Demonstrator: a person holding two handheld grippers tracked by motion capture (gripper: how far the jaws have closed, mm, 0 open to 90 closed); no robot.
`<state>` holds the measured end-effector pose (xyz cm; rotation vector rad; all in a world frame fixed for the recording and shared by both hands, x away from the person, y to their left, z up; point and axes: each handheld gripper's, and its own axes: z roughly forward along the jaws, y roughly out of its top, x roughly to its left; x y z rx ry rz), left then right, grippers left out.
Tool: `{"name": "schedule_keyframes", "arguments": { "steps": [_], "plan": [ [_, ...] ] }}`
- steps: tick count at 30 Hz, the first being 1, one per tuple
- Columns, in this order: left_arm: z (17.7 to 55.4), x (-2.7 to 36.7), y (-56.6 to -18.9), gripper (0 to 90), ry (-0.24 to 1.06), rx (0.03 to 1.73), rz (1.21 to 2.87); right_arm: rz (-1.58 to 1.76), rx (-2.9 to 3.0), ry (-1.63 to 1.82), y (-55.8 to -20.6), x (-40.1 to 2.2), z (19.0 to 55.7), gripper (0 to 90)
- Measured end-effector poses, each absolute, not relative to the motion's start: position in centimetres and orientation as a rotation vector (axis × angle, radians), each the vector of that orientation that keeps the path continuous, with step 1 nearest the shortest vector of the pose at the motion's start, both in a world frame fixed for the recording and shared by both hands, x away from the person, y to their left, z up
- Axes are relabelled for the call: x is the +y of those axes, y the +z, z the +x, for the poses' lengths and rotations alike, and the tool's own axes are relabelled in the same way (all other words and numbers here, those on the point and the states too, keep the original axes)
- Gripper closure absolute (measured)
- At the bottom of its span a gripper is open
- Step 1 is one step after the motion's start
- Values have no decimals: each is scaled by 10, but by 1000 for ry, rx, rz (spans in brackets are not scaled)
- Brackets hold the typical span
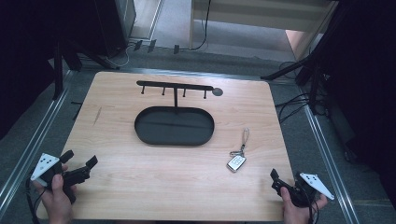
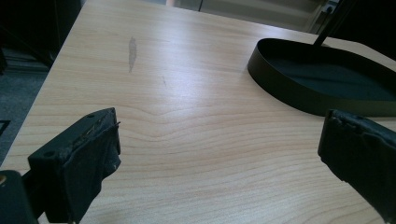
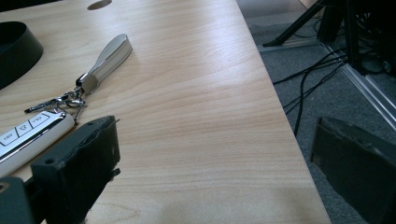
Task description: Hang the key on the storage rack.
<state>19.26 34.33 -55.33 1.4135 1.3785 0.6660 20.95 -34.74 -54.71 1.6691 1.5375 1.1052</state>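
A white key fob (image 1: 236, 162) on a ring with a silver strap (image 1: 244, 137) lies flat on the wooden table, right of centre. A black oval tray (image 1: 174, 142) with an upright post and a hooked bar (image 1: 175, 86) stands mid-table. My left gripper (image 1: 81, 157) is open at the front left corner, holding nothing. My right gripper (image 1: 284, 179) is open at the front right corner, just behind the fob. In the right gripper view the fob (image 3: 32, 130) sits just beyond the left jaw, its strap (image 3: 109, 56) beyond it, and the gripper (image 3: 218, 128) is wide open. In the left gripper view the open gripper (image 2: 222, 123) faces bare wood, the tray (image 2: 289, 88) ahead at right.
The table's right edge (image 3: 285, 140) runs between my right jaws, with cables (image 3: 317, 79) and stand legs on the grey floor beyond. A round grey cable hole (image 1: 217, 91) lies by the bar's right end. A dark scuff (image 2: 132, 53) marks the wood at left.
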Motion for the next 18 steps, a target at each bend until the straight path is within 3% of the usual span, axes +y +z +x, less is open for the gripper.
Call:
{"name": "schedule_keyframes", "arguments": {
  "steps": [18],
  "plan": [
    [193, 344, -554, 0, 661, 1377, 1406, 1713, 1666, 909, -527, -333, 240, 58]
  ]
}}
